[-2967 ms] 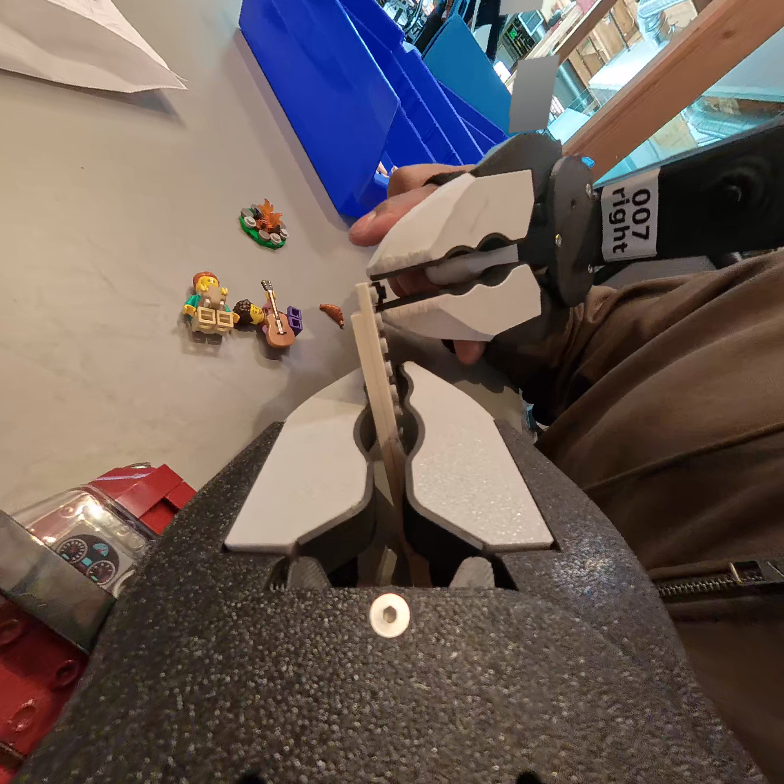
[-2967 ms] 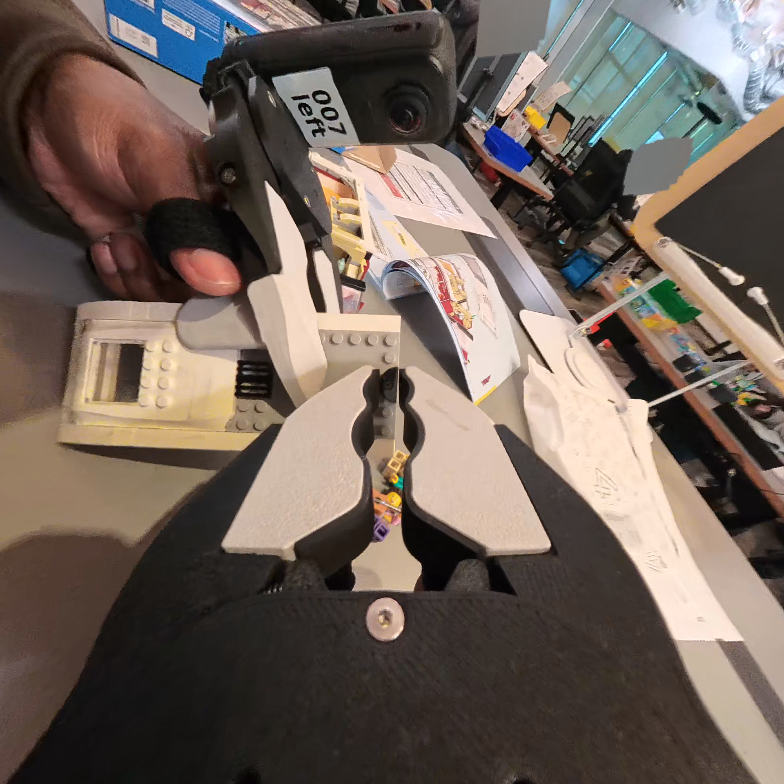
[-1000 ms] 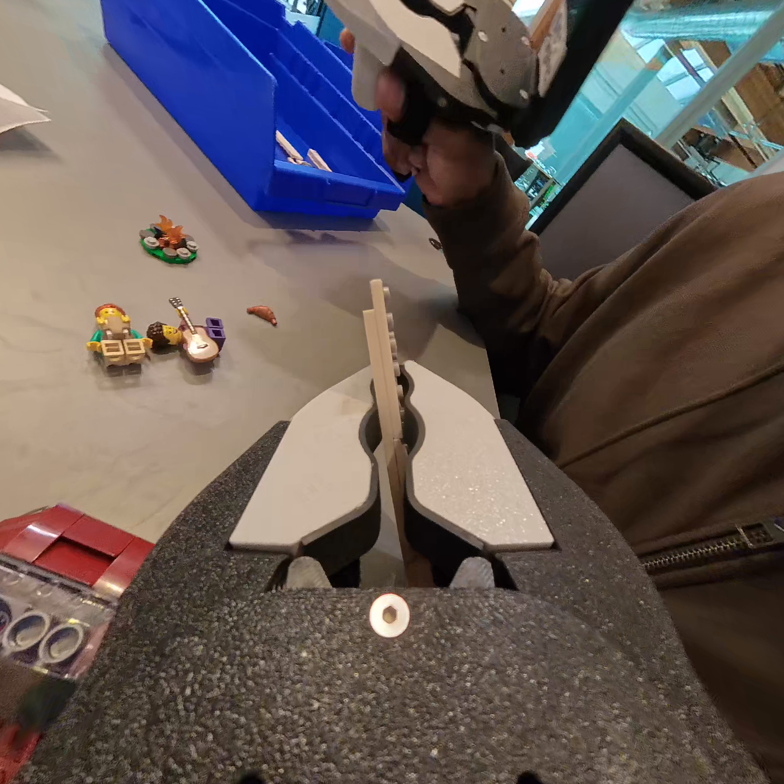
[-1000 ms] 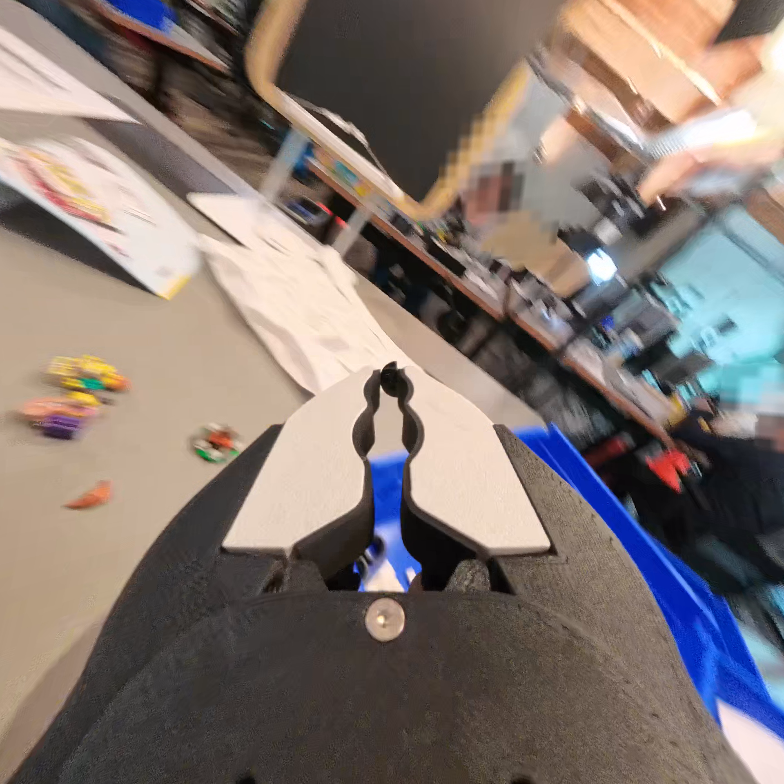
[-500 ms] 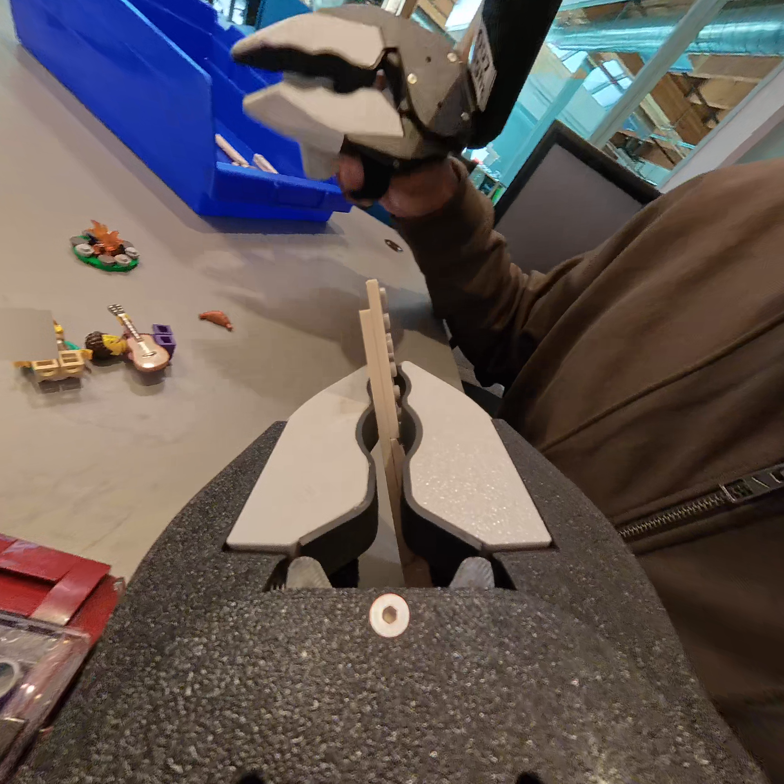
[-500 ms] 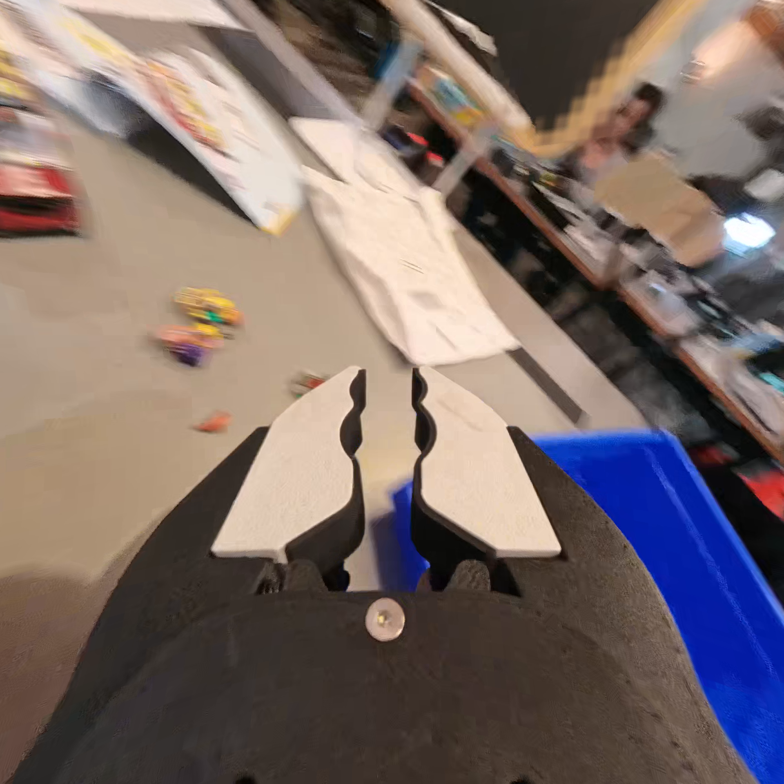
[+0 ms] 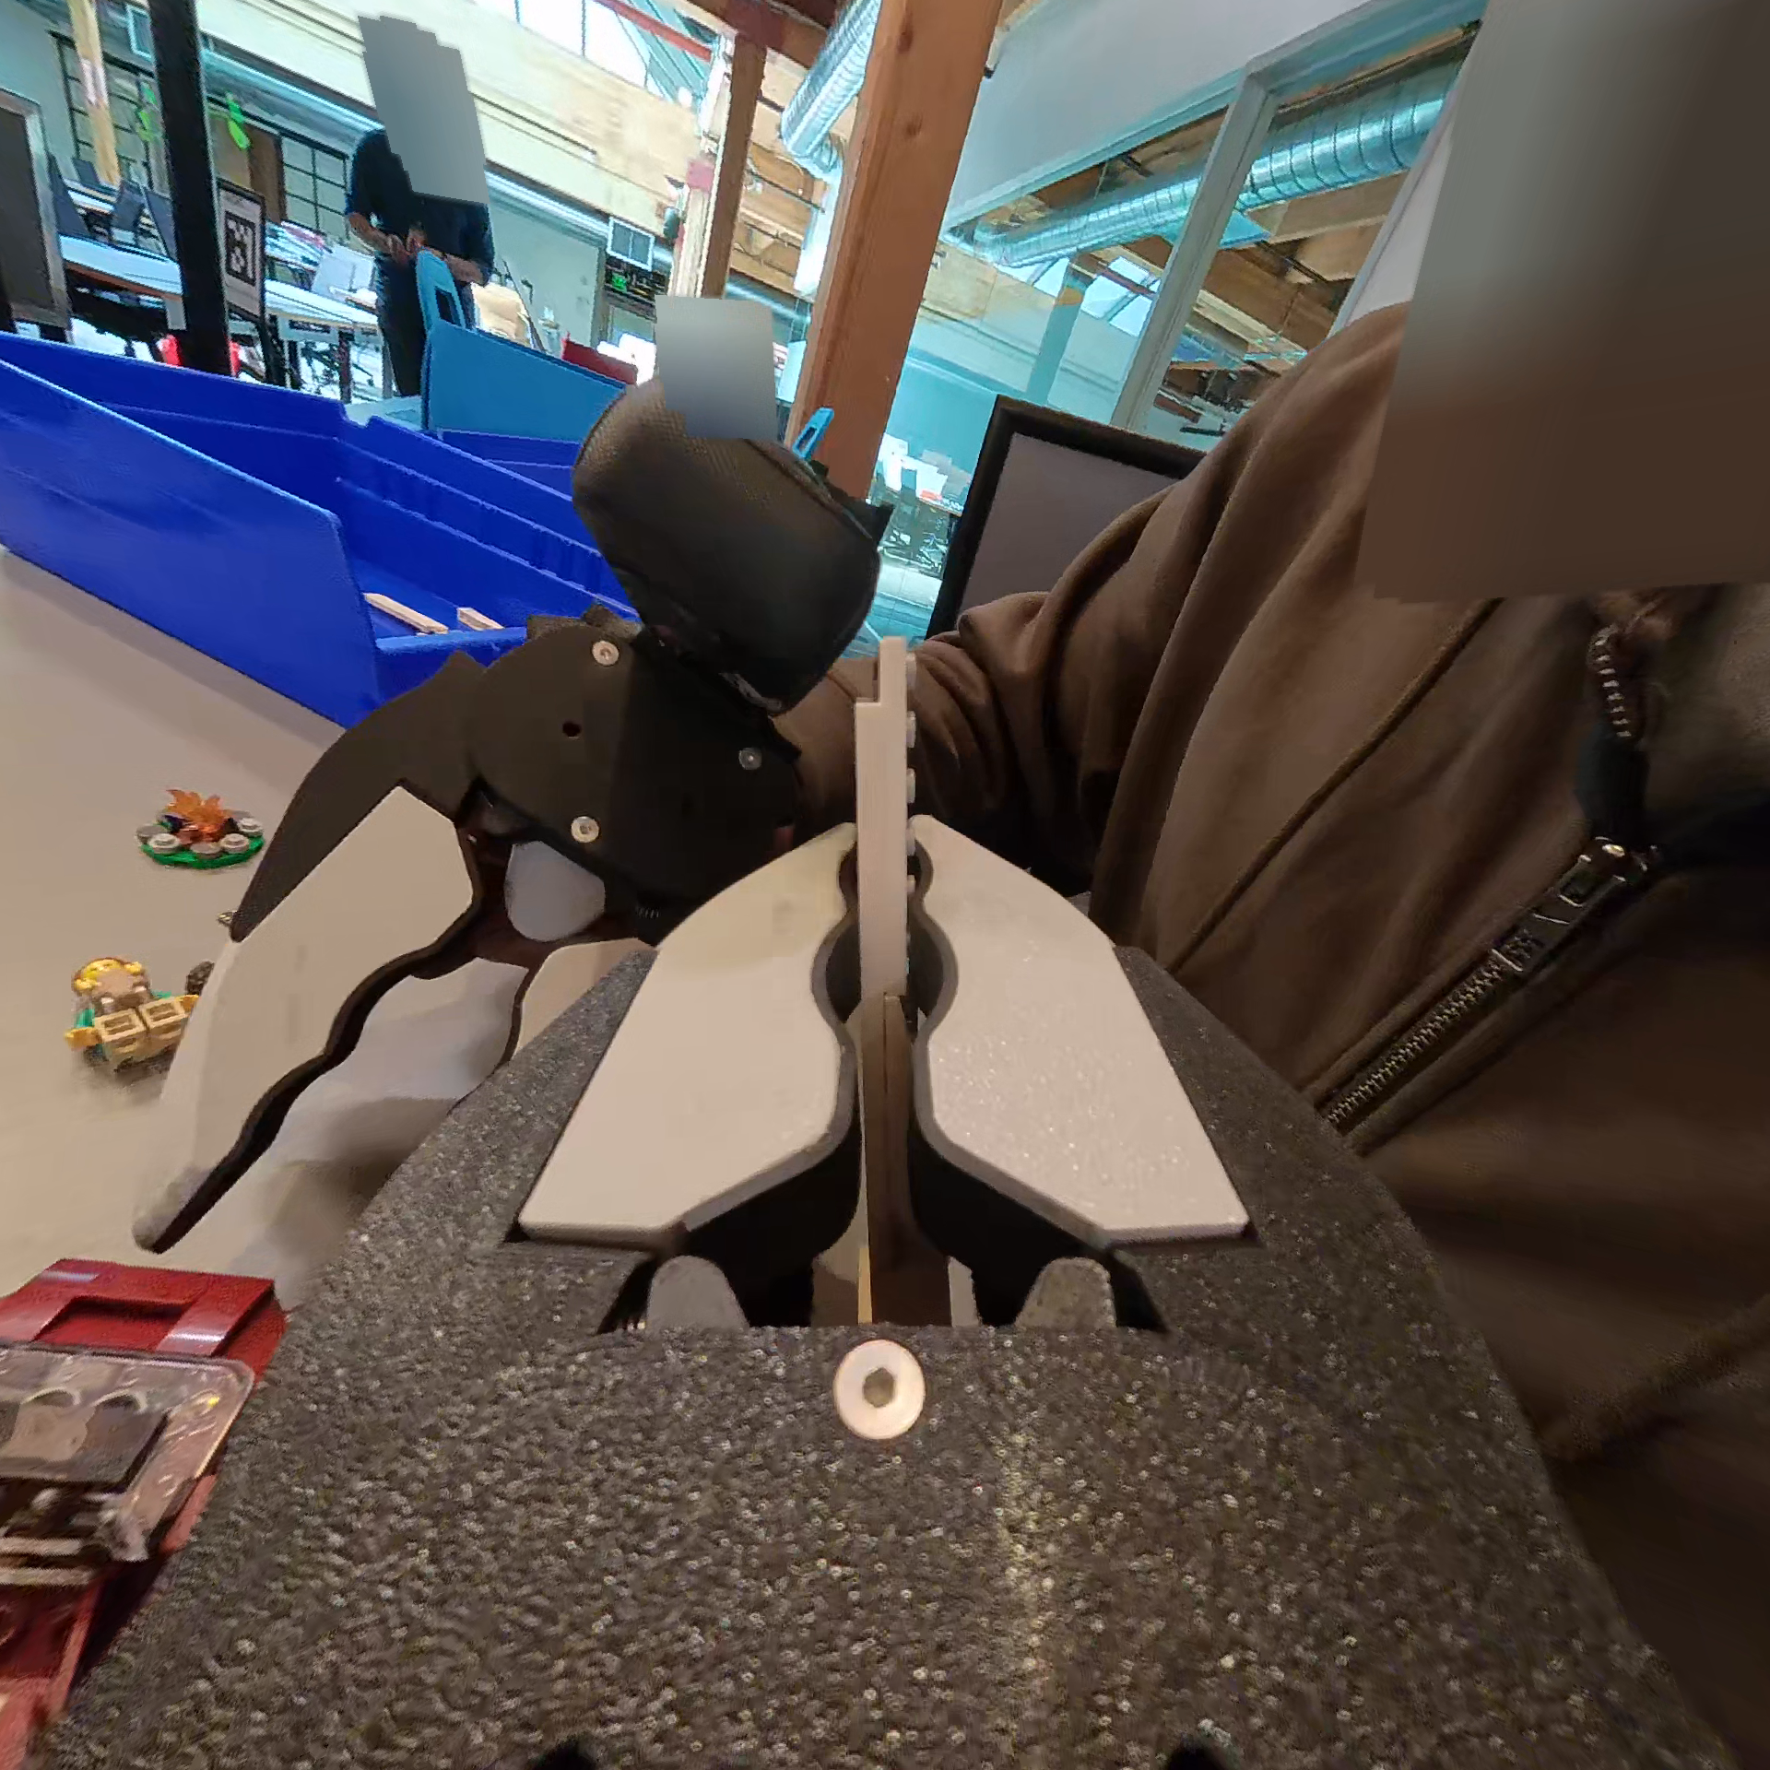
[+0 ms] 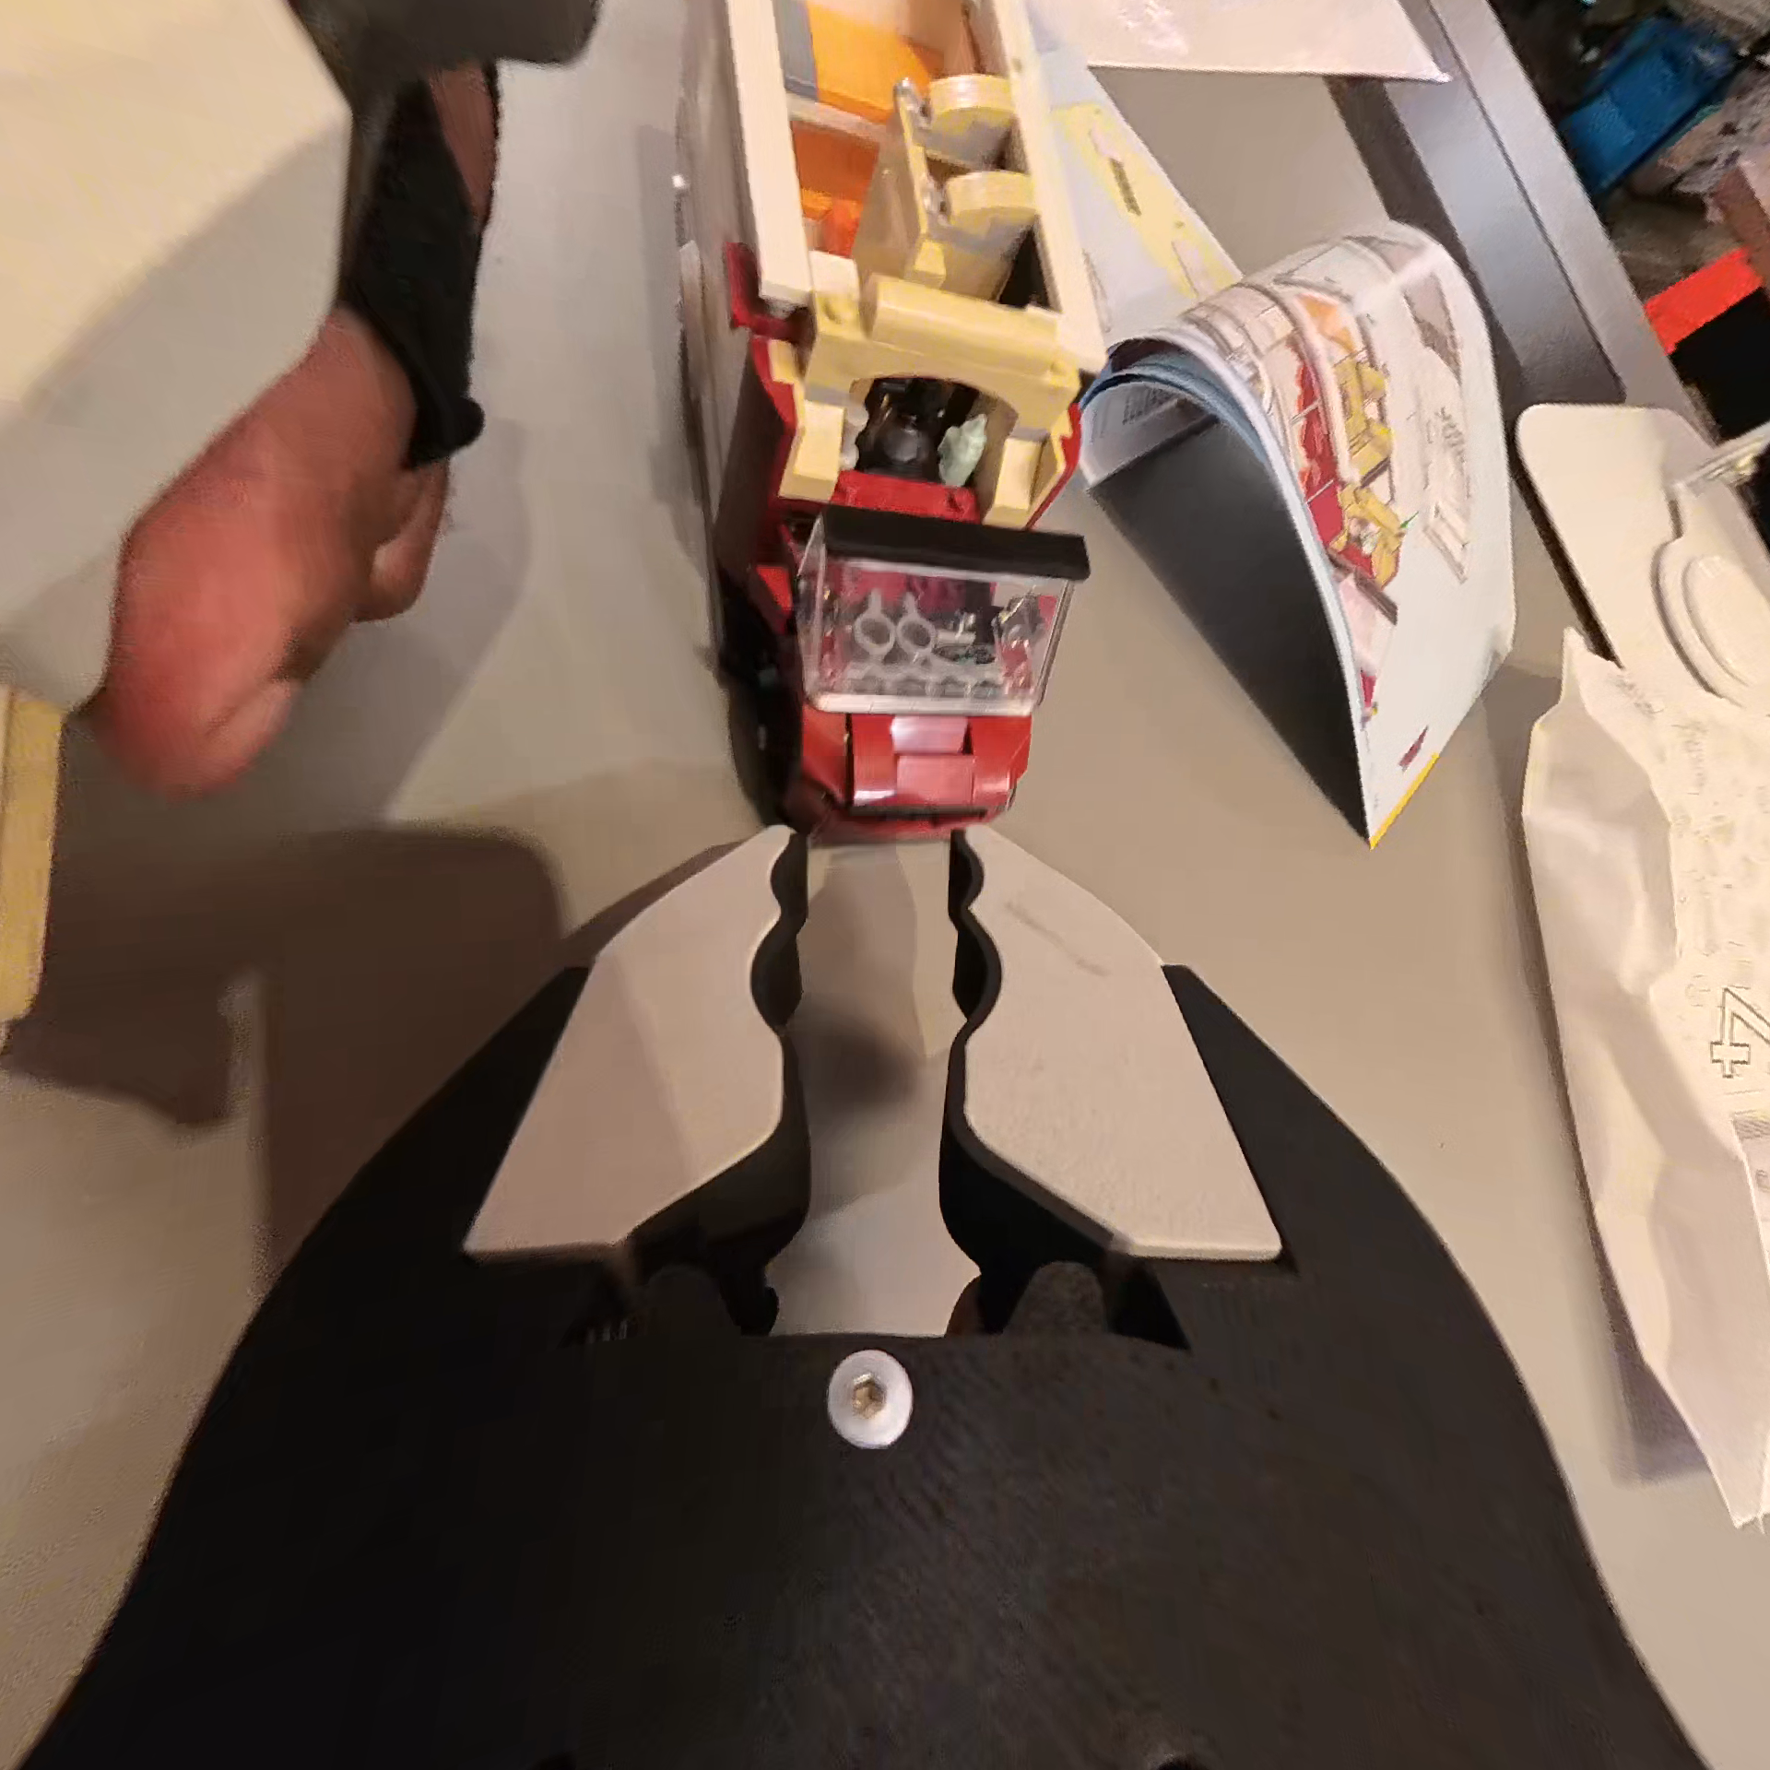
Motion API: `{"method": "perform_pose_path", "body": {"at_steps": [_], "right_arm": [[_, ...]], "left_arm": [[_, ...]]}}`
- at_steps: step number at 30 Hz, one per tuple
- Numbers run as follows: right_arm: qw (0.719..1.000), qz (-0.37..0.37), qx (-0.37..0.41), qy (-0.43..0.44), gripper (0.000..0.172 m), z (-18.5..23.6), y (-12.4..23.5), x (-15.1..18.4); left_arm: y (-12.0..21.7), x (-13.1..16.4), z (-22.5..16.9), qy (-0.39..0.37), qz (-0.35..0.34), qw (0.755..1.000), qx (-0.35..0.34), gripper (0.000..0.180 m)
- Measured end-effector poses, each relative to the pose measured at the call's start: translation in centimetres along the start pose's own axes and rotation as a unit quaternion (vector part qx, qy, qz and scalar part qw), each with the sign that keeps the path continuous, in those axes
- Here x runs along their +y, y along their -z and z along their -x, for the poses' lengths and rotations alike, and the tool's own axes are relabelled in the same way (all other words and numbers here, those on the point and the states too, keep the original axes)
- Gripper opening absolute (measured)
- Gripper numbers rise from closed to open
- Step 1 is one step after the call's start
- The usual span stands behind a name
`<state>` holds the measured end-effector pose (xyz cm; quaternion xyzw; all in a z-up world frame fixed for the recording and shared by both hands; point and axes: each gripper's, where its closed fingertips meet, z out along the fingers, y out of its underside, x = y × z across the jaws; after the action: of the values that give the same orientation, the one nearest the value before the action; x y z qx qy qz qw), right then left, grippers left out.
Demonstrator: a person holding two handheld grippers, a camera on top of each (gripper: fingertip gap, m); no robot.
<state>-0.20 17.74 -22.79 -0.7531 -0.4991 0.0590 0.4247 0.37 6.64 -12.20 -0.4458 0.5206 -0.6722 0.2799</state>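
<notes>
My left gripper [image 7: 881, 848] is shut on a pale studded plate [image 7: 881, 766]. The plate stands upright between the pads, and a brown part sits lower in the gap. My right gripper [image 8: 876, 848] is open with nothing between its fingers. Its tips hover just in front of the nose of a red toy vehicle [image 8: 910, 757] that has a clear windscreen and a tan, open body. In the left wrist view the right gripper's fingers [image 7: 316, 958] are spread and angle down to the table, left of my plate. A hand [image 8: 239, 613] shows blurred at the left of the right wrist view.
A blue bin [image 7: 239, 536] stands at the back left, with a campfire piece [image 7: 201, 828] and a minifigure [image 7: 120, 1025] on the grey table before it. An open booklet [image 8: 1341, 479] and a white paper bag [image 8: 1676, 958] lie right of the vehicle. A person's brown jacket [image 7: 1341, 862] fills the right. About 15 cm separates my left fingertips from my right.
The right gripper opened; the small dark piece at its tips a second ago is gone. It swung from over the blue bin to the red vehicle. The left gripper stays shut on the plate.
</notes>
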Motion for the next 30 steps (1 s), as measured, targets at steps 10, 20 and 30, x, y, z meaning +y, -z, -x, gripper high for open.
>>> {"method": "perform_pose_path", "body": {"at_steps": [10,20,30], "right_arm": [[0.999,-0.039,0.008,-0.012,0.026,-1.6,-3.3,-3.6],[0.990,-0.106,0.062,-0.072,0.015,-6.4,4.9,-1.2],[0.955,-0.244,-0.041,-0.165,0.010,-7.4,10.0,-0.9]], "left_arm": [[1.1,-1.5,0.7,0.030,-0.046,0.998,0.007,0.004],[2.3,-4.3,6.1,0.123,-0.150,0.973,-0.126,0.004],[-1.1,-3.3,10.9,0.151,-0.139,0.960,-0.188,0.004]]}}
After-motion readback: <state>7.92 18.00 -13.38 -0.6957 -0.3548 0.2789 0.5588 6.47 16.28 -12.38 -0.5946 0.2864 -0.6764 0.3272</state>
